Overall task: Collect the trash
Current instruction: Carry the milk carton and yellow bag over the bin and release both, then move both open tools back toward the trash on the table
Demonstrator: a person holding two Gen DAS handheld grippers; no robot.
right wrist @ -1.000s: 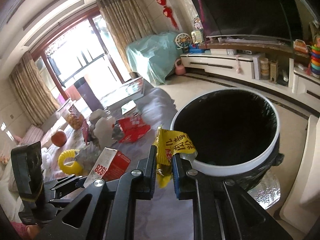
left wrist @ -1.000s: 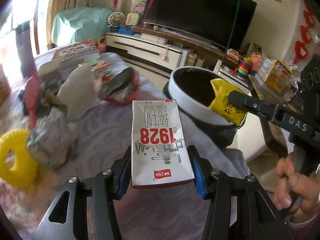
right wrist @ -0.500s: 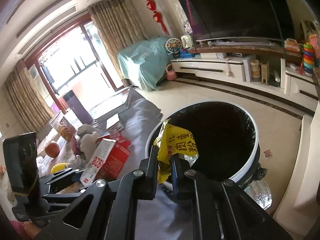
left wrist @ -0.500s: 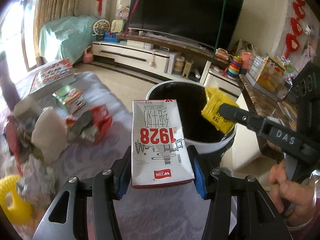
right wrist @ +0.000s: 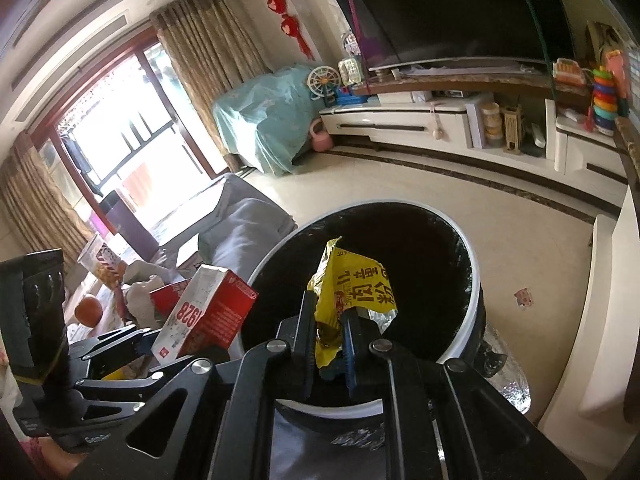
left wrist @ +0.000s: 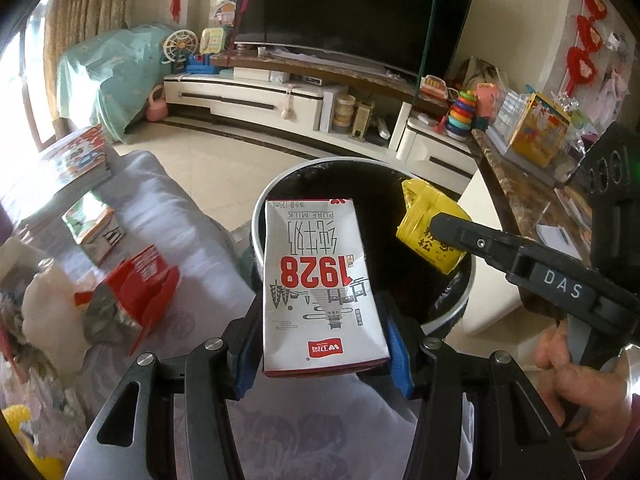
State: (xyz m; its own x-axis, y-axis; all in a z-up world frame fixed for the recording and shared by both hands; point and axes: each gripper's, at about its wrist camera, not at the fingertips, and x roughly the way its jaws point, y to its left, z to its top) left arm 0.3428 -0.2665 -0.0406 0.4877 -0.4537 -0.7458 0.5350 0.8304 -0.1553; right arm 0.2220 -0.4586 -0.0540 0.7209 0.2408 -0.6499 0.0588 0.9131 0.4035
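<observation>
"1928", "PURE MILK" on milk carton (left wrist: 320, 280)

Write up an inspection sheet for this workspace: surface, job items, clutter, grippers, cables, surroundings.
Surface: grey cloth covers the table, wrinkled.
Job's things: milk carton and yellow wrapper, both held over the open bin; the bin has a black liner.
Clutter: torn red carton, small box, white crumpled paper, book stack, orange ball.
Grippers: left gripper jaws clamp the milk carton's sides; right gripper jaws pinch the yellow wrapper.
Cables: nothing seen.
Surroundings: TV on a white stand, stacking toy, curtains, covered furniture.
</observation>
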